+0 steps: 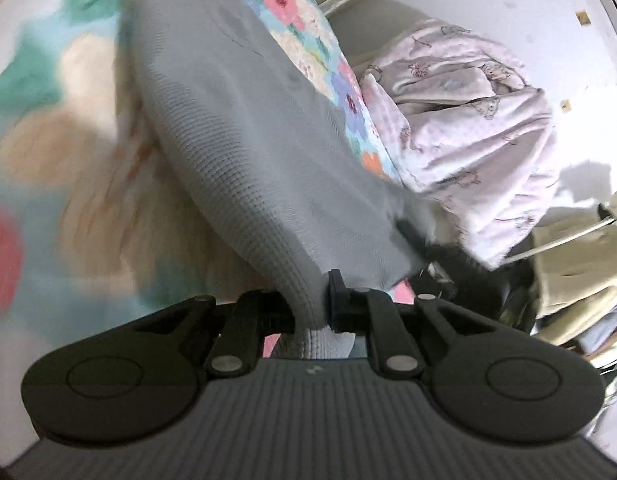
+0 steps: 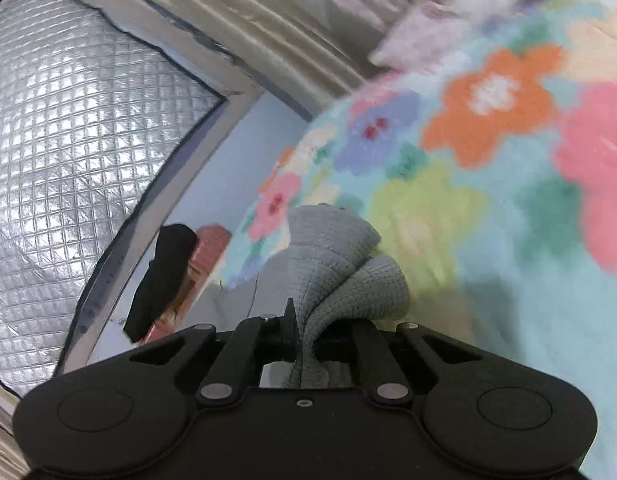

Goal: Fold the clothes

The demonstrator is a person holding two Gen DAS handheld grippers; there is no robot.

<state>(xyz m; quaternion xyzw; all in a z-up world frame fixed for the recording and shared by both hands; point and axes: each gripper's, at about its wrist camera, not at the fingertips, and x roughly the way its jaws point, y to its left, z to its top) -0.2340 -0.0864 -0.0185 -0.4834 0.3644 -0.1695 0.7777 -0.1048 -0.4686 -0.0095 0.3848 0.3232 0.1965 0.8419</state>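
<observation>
While both claws pinch grey waffle-knit garment [image 1: 244, 152], left gripper [image 1: 312, 304] clamps one bunched edge, right gripper [image 2: 304, 328] another; cloth stretches ahead over floral blanket [image 2: 488, 200]; pink clothes pile [image 1: 468, 120] right of left claw.

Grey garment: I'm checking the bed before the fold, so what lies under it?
Under the grey garment the floral blanket shows around its edges. Whatever lies directly beneath it is covered.

Your left gripper [image 1: 323, 304] is pinching a bunched edge of the grey waffle-knit garment [image 1: 244, 152], which is stretching away over the blurred floral bedspread [image 1: 48, 80]. Right of that garment, a crumpled pale pink printed garment [image 1: 480, 128] is lying.
</observation>
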